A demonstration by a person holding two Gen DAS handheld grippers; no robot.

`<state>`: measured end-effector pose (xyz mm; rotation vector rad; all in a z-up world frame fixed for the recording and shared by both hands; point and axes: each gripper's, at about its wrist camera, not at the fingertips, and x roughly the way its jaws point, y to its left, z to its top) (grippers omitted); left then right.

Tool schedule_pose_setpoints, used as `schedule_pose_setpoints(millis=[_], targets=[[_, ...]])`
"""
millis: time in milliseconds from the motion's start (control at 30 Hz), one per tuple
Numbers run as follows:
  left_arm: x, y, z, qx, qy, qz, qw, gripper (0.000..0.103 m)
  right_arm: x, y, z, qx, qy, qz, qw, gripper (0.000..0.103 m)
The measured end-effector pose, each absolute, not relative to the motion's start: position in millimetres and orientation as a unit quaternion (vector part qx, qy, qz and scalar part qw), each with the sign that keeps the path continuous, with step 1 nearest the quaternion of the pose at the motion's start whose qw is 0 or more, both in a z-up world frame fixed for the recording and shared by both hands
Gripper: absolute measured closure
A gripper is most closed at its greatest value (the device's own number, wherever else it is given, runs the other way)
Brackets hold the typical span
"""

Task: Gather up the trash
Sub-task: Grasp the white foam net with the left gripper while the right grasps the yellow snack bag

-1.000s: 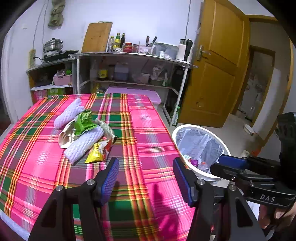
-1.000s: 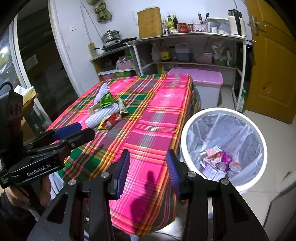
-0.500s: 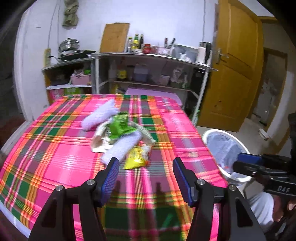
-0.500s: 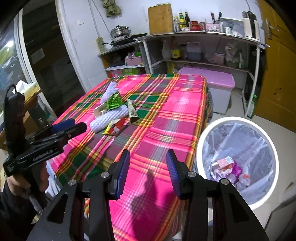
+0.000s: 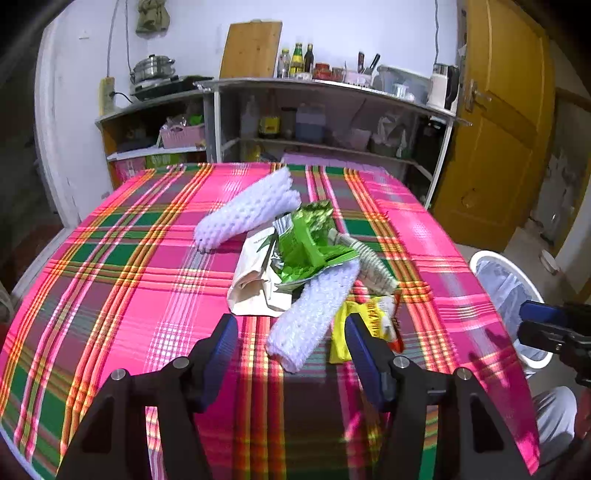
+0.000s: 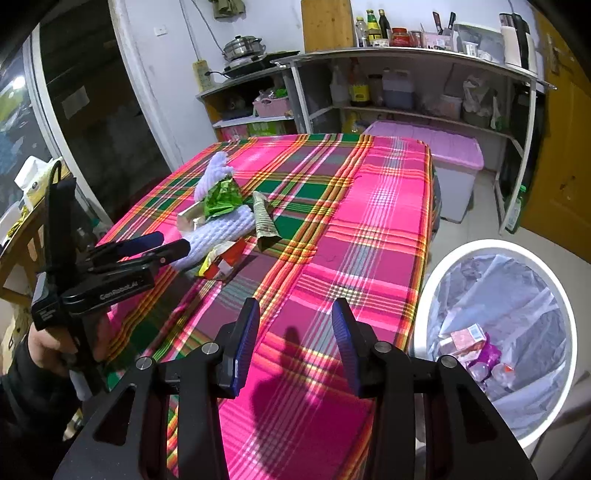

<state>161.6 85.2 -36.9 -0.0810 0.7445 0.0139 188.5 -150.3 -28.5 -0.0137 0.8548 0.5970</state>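
Left wrist view: near foam sleeve (image 5: 314, 314) slants far-right to near-left; left gripper (image 5: 288, 347) jaws wide, empty.

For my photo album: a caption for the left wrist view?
Open left gripper nearing foam sleeves and wrappers on plaid table.

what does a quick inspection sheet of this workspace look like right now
surface: plaid tablecloth covers the table
job's things: two white foam nets, green wrapper, paper bag, yellow wrapper and rolled newspaper piled together; white trash bin, lined, beside the table, with some trash inside
clutter: nothing seen
grippers: left gripper open, empty, near the pile; right gripper open, empty
cables: cord on the wall
surroundings: shelves with bottles, wooden door
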Motion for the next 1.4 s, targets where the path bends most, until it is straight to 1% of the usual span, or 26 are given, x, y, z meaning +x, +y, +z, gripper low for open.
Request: schedule_pose_setpoints(millis=[133,167,200,267,300,400,567,900,1400], targets=[[175.8,81.9,-44.2,-0.035,0.377,-0.006,0.926,0.044,193.8,-150.4,-30.5,-0.003,0.411,0.281,0.867,0.061],[179.9,81.1,-47.1,-0.034,0.384,-0.008,0.923,0.049,195.0,-150.3,-31.0,-0.002,0.412,0.279,0.868,0.061],[183.4,80.1,-49.3,-0.033,0.392,-0.011,0.919,0.058,195.1,-150.1,-31.0,-0.001,0.412,0.278,0.867,0.061],[188.5,78.6,-54.0,-0.034,0.406,-0.017,0.913,0.068,196.1,-149.5,-31.6,0.002,0.415,0.277,0.867,0.061],[189.3,78.5,-54.8,-0.036,0.408,-0.019,0.912,0.072,196.0,-148.8,-31.6,0.002,0.415,0.276,0.867,0.061],[183.0,76.6,-53.3,-0.04,0.401,-0.026,0.915,0.077,194.3,-145.3,-29.5,0.0,0.415,0.277,0.866,0.061],[163.5,79.1,-51.0,-0.059,0.388,-0.031,0.919,0.079,187.7,-133.1,-23.5,-0.009,0.411,0.285,0.866,0.061],[121.9,102.5,-37.4,-0.101,0.358,-0.027,0.928,0.08,181.2,-88.8,-20.6,-0.032,0.416,0.309,0.855,0.061],[99.9,134.3,-38.4,-0.123,0.341,-0.019,0.932,0.079,221.2,-28.6,-51.5,-0.031,0.46,0.302,0.834,0.061]])
